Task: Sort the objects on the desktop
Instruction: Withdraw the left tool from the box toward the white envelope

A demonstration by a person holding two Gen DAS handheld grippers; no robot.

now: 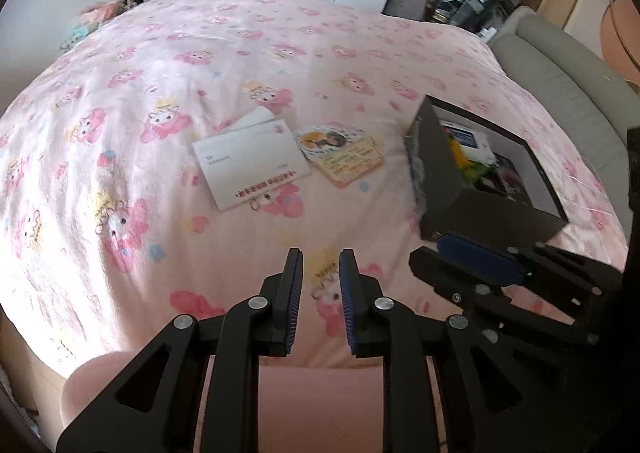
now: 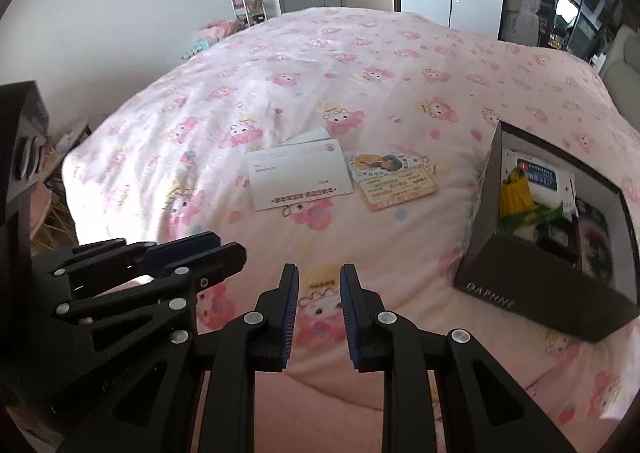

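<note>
The dark box [image 2: 532,285] carries the brand "DAPHNE" on its near side wall. The white envelope [image 2: 300,177] bears red Chinese print (blurred, not legible) along its lower edge.

Left tool [image 1: 320,273] and right tool [image 2: 319,289] side by side, jaws parted, empty.

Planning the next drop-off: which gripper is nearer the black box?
Right. The right gripper sits just left of the black box; the left gripper is farther left, beyond it.

White envelope [image 2: 301,178] touches cartoon card [image 2: 394,180]; black box [image 2: 548,281] lies apart.
</note>
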